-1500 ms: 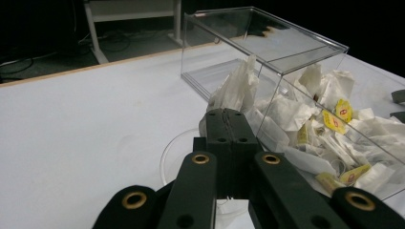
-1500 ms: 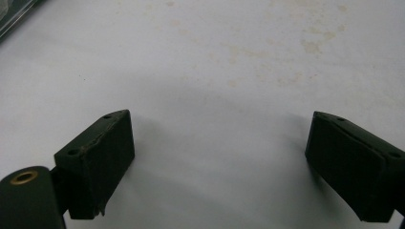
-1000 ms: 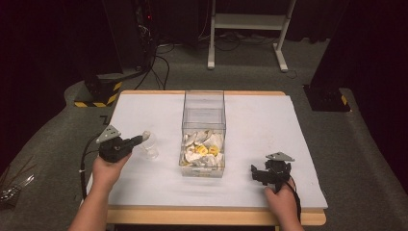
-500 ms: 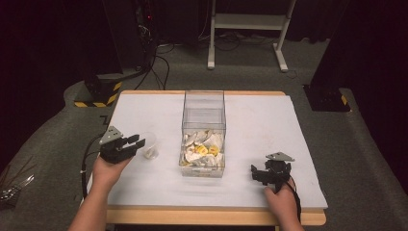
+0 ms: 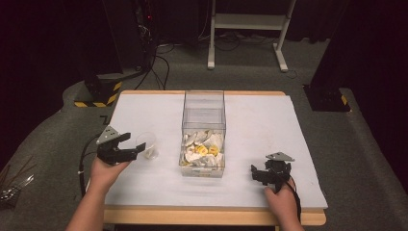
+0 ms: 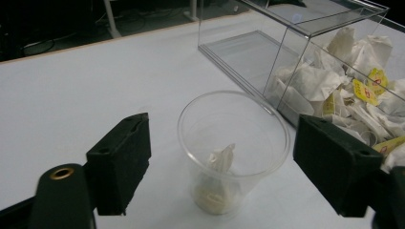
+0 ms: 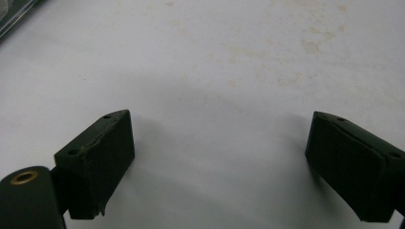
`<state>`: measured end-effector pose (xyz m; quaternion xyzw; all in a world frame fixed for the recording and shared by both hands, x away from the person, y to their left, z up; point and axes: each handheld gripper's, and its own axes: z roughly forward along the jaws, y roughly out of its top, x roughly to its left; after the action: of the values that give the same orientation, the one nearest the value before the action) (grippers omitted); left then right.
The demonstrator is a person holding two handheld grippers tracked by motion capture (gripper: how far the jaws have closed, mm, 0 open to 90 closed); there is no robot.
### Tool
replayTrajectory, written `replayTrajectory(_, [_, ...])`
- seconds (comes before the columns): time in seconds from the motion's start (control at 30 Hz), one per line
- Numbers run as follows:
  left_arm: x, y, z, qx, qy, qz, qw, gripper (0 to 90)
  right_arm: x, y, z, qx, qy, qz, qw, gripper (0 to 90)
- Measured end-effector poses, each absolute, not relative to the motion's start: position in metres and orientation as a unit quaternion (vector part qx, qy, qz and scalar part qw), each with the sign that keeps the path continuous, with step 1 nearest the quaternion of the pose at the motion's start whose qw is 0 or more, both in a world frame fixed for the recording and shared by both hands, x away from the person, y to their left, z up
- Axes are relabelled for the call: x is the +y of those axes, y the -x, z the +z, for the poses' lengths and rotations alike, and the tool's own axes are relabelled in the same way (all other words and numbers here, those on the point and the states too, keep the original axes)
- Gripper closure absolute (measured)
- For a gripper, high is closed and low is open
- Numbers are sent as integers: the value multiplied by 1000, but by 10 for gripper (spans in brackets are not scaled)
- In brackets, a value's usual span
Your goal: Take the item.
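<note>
Left gripper (image 6: 219, 157) jaws have just been opening and stand wide around the clear plastic cup (image 6: 233, 148), untouched, just left of the clear acrylic box (image 5: 203, 130). Right gripper (image 7: 219, 167), wide and empty, lies right of that box.

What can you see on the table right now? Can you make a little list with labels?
table: white top
cup: clear plastic cup, upright, a tea bag inside
box: clear box in the middle of the table, tea bags piled at its near end
left gripper: its jaws have just been opening; they stand on either side of the cup, not pressing it
right gripper: open, over bare table, nothing between the jaws
</note>
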<state>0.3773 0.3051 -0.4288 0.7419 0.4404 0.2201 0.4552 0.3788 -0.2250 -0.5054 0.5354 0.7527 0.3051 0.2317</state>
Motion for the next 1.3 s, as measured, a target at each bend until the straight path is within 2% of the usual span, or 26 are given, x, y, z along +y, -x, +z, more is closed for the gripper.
replayTrajectory(0.67, [349, -353, -464, 465, -742, 222, 429, 158, -225, -379, -505, 752, -536, 305, 232, 93])
replayTrajectory(1.0, [360, -349, -504, 495, -763, 208, 360, 149, -225, -379, -505, 753, -535, 305, 232, 93])
replayTrajectory(1.13, [356, -349, -506, 505, -770, 214, 326, 142, -225, -379, -505, 753, -535, 305, 232, 93])
replayTrajectory(1.3, [353, -348, -508, 510, -766, 224, 321, 133, -225, -379, -505, 753, -535, 305, 232, 93])
